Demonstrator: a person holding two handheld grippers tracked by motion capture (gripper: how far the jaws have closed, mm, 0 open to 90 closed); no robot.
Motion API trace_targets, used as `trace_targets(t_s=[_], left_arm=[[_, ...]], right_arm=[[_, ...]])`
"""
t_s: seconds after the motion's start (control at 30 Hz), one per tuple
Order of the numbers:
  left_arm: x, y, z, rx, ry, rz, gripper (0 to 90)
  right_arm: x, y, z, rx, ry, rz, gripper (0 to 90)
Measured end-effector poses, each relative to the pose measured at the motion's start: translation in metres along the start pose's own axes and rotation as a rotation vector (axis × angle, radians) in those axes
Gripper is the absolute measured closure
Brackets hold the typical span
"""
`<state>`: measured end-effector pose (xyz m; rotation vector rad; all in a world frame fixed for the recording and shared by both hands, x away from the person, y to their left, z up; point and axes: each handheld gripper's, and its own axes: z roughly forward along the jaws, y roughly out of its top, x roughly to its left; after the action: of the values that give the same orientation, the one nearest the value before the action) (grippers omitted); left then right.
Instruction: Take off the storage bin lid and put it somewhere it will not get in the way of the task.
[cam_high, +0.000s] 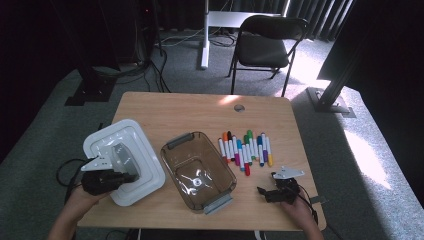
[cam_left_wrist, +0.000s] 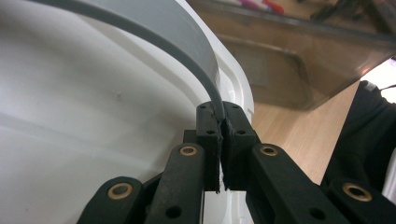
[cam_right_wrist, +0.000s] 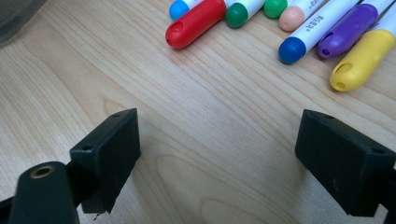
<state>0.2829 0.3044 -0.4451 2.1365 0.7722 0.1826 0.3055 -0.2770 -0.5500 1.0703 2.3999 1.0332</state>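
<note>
Here left gripper jaws pinch the lid handle; right gripper gapes.

Curtained lab, black curtains

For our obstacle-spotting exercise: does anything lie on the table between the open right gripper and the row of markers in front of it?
Nothing visible does. In the right gripper view, bare wooden table lies between the right gripper and the markers. The clear bin sits off to one side.

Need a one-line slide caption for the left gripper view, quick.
Left gripper shut on the grey handle of the white lid, beside the clear brown bin.
</note>
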Motion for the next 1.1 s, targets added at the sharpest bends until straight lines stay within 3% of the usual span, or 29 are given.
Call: trace_targets(t_s=[0.33,0.53,0.6,0.7,0.87,1.1], left_arm=[[0.020,-0.014,0.039,0.056,-0.055,-0.048,87.9],[0.033,-0.017,0.051,0.019,-0.105,-0.082,87.7],[0.038,-0.020,0.054,-0.001,-0.102,-0.102,86.5],[0.043,-0.026,0.061,-0.027,-0.083,-0.082,82.9],[0.050,-0.035,0.067,-0.054,-0.092,-0.085,79.9],[0.064,-0.046,0.080,-0.051,-0.095,-0.137,75.1]], right_arm=[[0.000,0.000,0.000,0.000,0.000,0.000,13.7],[0.000,0.000,0.000,0.000,0.000,0.000,13.7],[0.000,0.000,0.000,0.000,0.000,0.000,13.7],[0.000,0.000,0.000,0.000,0.000,0.000,13.7],[0.000,0.000,0.000,0.000,0.000,0.000,13.7],[0.000,0.000,0.000,0.000,0.000,0.000,13.7]])
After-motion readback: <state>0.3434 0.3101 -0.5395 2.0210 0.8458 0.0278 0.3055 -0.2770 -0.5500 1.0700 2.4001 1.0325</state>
